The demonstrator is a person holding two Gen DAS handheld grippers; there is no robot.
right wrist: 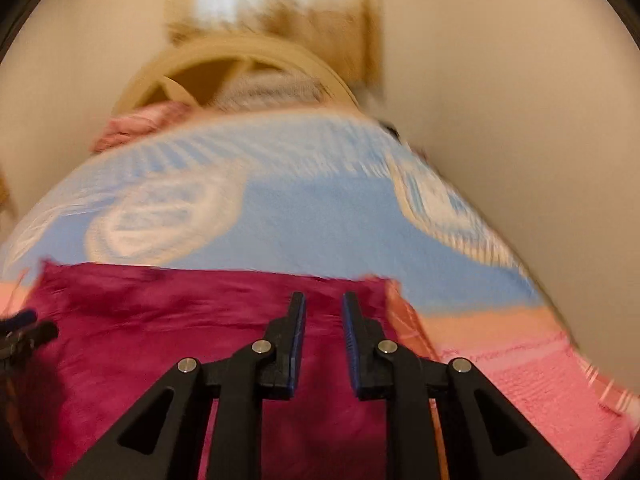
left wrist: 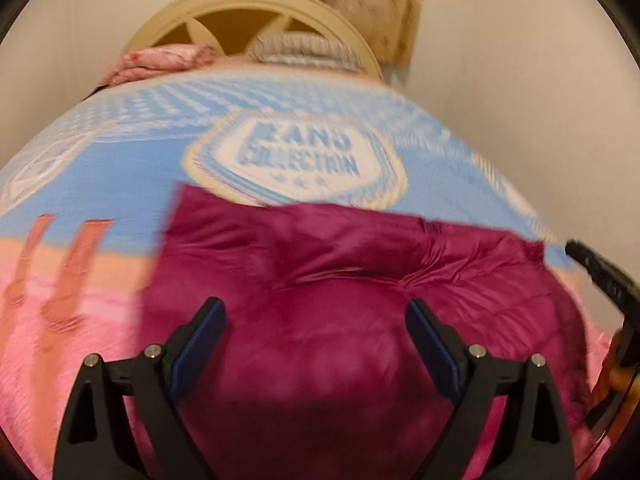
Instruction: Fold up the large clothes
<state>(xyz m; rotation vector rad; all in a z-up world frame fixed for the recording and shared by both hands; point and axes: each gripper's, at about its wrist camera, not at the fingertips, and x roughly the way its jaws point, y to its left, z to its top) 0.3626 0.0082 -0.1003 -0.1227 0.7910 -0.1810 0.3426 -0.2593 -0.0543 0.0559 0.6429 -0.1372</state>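
Magenta garment [left wrist: 340,280] lying flat and creased on a blue-and-pink blanket [left wrist: 120,184] covering the bed; left gripper [left wrist: 316,312] above it, jaws spread wide and empty; right gripper [right wrist: 324,308] over its far edge, jaws narrowly parted, holding nothing

Garment [left wrist: 320,280] lies on blanket [left wrist: 120,184], before headboard [left wrist: 240,12].

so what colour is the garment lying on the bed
Deep magenta, a plain wine-red garment with no pattern; it shows best in the left wrist view.
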